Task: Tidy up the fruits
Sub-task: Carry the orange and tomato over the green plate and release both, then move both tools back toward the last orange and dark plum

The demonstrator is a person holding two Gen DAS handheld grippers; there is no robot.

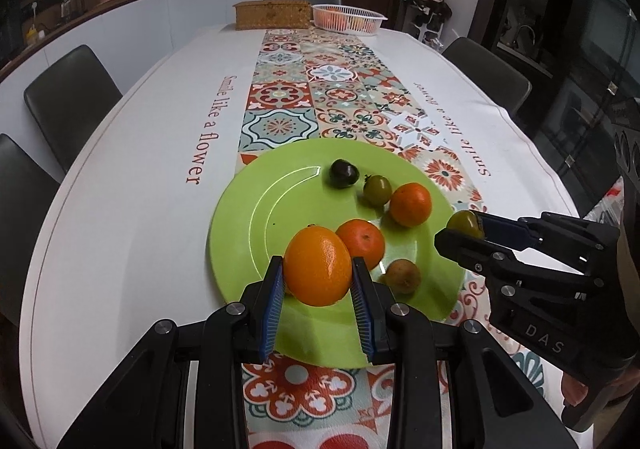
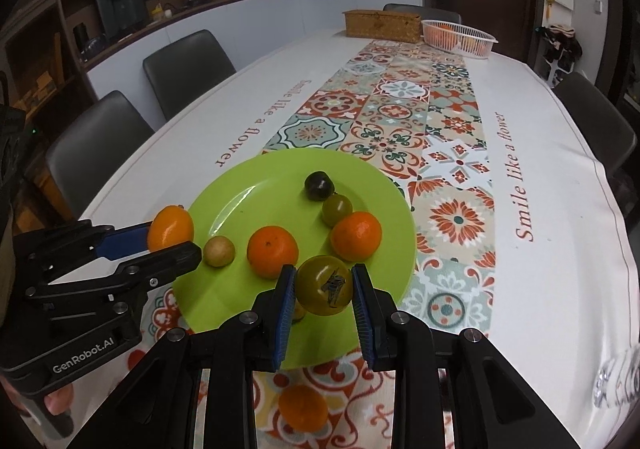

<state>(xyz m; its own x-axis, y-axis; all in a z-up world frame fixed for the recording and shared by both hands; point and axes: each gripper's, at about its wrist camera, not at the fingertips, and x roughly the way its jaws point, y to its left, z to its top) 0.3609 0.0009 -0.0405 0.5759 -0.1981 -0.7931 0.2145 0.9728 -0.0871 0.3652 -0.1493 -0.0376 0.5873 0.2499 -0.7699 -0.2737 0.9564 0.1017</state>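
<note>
Five fruits already down on the green plate (image 1: 256,217), mid-frame: two tangerines (image 1: 411,204), a dark one, a green one, a brownish one. Two more about to land, by the look of it: left gripper (image 1: 318,281) clamped on an orange (image 1: 318,268), right gripper (image 2: 324,289) clamped on a green tomato (image 2: 325,285). Only in the right wrist view: one more tangerine (image 2: 303,408) off the plate, bottom centre on the runner (image 2: 452,209). Probably next.

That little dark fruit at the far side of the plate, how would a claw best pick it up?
Grip the dark fruit across its round middle, coming down from above. It sits apart on the bare plate except for the green tomato right beside it, so close the pads on its free sides.
</note>
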